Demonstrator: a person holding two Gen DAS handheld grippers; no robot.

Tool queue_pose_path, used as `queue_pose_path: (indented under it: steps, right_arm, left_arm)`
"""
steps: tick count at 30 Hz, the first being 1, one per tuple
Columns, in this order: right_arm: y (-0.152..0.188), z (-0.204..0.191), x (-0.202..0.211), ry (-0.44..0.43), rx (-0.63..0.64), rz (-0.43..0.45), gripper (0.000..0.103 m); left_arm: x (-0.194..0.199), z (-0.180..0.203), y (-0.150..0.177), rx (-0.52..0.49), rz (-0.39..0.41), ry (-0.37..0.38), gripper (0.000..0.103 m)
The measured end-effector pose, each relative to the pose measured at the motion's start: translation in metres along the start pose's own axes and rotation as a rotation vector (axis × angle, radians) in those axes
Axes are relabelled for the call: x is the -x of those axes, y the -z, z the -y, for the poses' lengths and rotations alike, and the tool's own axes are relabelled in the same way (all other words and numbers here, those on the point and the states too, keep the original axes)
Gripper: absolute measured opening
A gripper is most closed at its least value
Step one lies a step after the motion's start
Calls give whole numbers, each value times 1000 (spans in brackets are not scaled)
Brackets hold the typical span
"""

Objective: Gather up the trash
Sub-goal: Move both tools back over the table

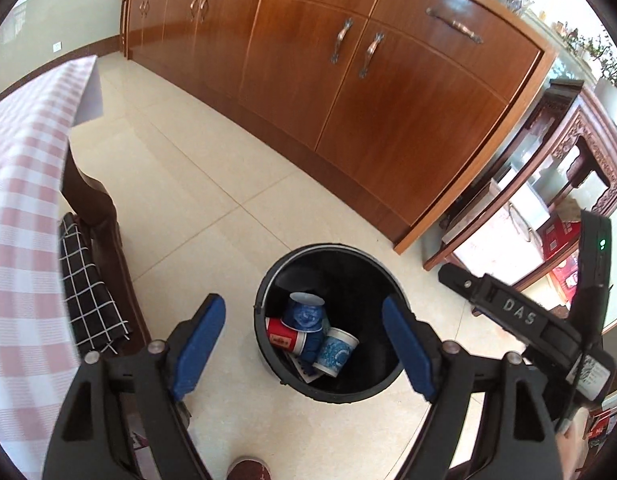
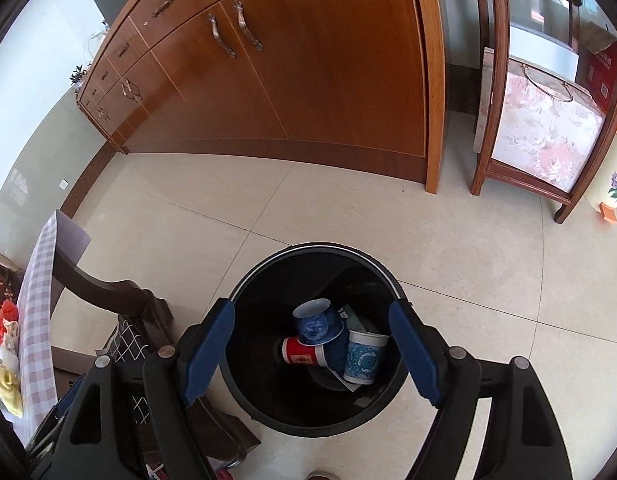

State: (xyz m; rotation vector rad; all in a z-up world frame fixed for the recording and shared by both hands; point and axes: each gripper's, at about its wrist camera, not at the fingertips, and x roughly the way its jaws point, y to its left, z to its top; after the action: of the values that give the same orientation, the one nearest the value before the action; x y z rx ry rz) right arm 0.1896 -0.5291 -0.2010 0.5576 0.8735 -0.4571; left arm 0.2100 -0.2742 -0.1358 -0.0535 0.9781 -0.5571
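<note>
Both grippers hang over the bin (image 1: 328,320), jaws spread wide and holding nothing — left gripper (image 1: 304,352), right gripper (image 2: 312,352). The bin stands on the floor directly below and between the fingers of each. Inside it, counted: two blue cups (image 2: 314,320), one red cup (image 2: 304,354), one patterned light-blue cup (image 2: 364,360) and some paper beneath. That much looks collected. Off to the right gripper's far left, red and yellow items (image 2: 6,360) lie on the table — possibly trash still to fetch; I cannot tell.
</note>
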Motion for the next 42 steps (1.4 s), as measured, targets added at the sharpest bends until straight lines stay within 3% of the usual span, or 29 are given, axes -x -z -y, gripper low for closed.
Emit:
queue_pose_path:
  steps: [6,13,29,42]
  right_arm:
    - [18,-23,30,-76,24,27,81]
    - [38,-77,62,-171,130,58,81]
    - [89,-224,83,-384,397,30,81]
    - [130,-316,79,-491,563,-26,81]
  left_arm:
    - [50,-12,-2,-9,82,-4,82]
    - [100,-39,2,11,164,-42,82]
    - [186,-171,36,202,283,-277,82]
    - [214,-262,56,339,328,-435,82]
